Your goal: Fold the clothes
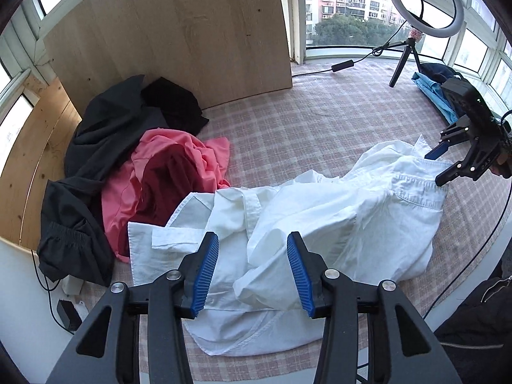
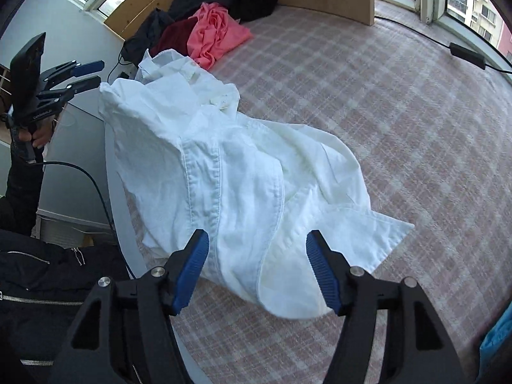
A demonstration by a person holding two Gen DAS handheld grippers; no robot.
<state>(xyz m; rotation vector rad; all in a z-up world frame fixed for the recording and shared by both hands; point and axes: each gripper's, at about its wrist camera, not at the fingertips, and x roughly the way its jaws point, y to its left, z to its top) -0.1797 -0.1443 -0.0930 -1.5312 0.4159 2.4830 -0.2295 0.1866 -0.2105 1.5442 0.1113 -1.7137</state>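
A crumpled white shirt (image 1: 320,217) (image 2: 230,166) lies across the pink plaid bed cover (image 1: 304,121) (image 2: 400,112), near its front edge. My left gripper (image 1: 252,240) hovers over the shirt's left end, jaws open, with cloth below them but not pinched. In the right wrist view that left gripper (image 2: 97,72) sits off the shirt's far left, held by a hand. My right gripper (image 2: 257,240) stands open above the shirt's button placket and hem. From the left wrist view the right gripper (image 1: 436,168) is at the shirt's right end, jaws apart.
A heap of pink (image 1: 179,166), dark red and black clothes (image 1: 105,140) lies at the left against a wooden board (image 1: 179,32). A ring light on a tripod (image 1: 422,6) and a blue garment (image 1: 432,89) stand at the back right. A cable with a switch (image 2: 467,54) crosses the cover.
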